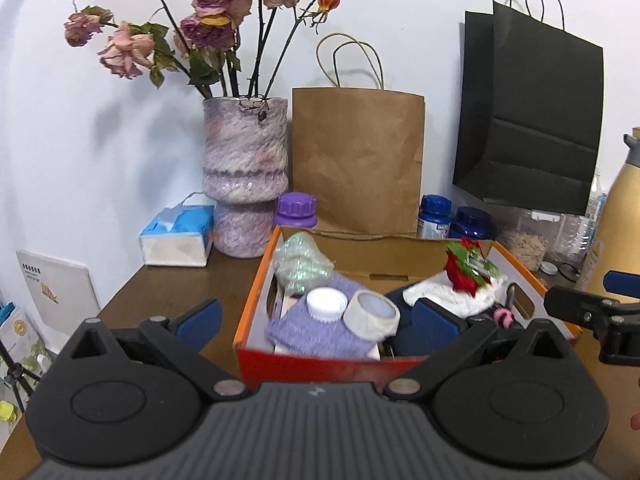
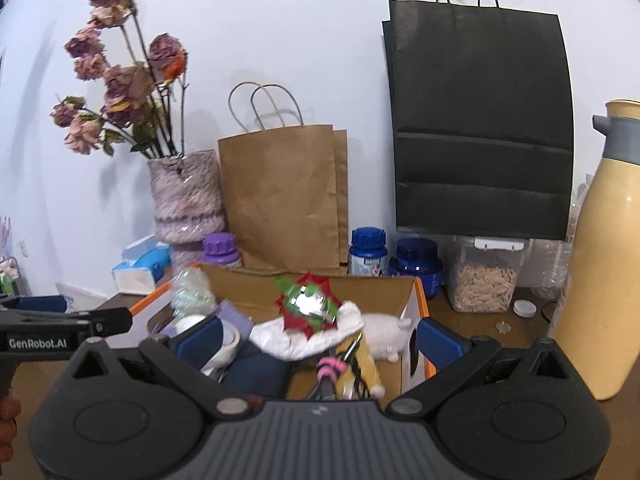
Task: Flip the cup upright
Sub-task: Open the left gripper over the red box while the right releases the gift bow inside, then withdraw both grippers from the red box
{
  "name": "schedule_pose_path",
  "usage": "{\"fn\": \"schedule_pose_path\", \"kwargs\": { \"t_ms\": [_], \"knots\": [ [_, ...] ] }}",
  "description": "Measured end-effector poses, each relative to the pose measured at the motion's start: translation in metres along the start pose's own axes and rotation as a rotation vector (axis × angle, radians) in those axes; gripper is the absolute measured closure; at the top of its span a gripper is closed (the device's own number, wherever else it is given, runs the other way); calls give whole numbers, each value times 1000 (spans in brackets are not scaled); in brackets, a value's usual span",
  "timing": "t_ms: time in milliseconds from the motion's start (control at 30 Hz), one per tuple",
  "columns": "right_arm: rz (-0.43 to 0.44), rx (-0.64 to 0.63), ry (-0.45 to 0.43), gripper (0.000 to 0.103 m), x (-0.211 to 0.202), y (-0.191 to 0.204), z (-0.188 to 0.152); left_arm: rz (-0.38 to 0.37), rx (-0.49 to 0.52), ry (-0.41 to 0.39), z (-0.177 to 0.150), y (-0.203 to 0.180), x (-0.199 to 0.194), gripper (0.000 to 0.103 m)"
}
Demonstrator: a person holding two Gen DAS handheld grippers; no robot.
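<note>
Left wrist view: your left gripper point(image 1: 316, 322) hangs level over the near wall of the orange box point(image 1: 256, 280), its blue-padded jaws spread wide and grasping nothing. Between them, inside the box, the white cup point(image 1: 370, 314) lies tipped on its side on the purple knitted cloth point(image 1: 312, 330), its long axis roughly level and running from near left to far right, one round end turned up and right toward you; whether that end is the mouth or the base you cannot tell. A white cap point(image 1: 326, 303) sits touching it on the left. Your right gripper point(image 1: 612, 296) shows at the right edge, beyond the box's right wall, seen side-on. Right wrist view: your right gripper point(image 2: 318, 340) is held level, aimed into the box's right half, jaws released and wide apart, nothing between the pads but clutter: a red and green ornament point(image 2: 306, 306) on white cloth point(image 2: 308, 338) and a white plush toy point(image 2: 386, 332). The cup point(image 2: 230, 344) is mostly hidden behind the left blue pad, only a curve of white rim showing. Your left gripper point(image 2: 24, 304) reaches in from the left edge, level, beside the box's left wall.
</note>
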State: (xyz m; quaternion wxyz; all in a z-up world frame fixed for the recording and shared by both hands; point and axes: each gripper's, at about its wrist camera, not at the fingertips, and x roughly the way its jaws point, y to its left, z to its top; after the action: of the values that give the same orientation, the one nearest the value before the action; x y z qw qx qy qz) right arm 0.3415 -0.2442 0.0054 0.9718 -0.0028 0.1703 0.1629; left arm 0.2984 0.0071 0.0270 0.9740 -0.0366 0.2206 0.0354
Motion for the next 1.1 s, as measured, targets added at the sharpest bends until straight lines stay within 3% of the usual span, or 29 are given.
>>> {"fn": "schedule_pose_path", "kwargs": {
  "t_ms": [633,1100],
  "knots": [
    [22,26,88,0,-94,18,-56,-27,30,48,-56,5,-102,0],
    [23,36,108,0,-127,25,-78,-14,29,61,-74,5,-136,0]
  ]
}}
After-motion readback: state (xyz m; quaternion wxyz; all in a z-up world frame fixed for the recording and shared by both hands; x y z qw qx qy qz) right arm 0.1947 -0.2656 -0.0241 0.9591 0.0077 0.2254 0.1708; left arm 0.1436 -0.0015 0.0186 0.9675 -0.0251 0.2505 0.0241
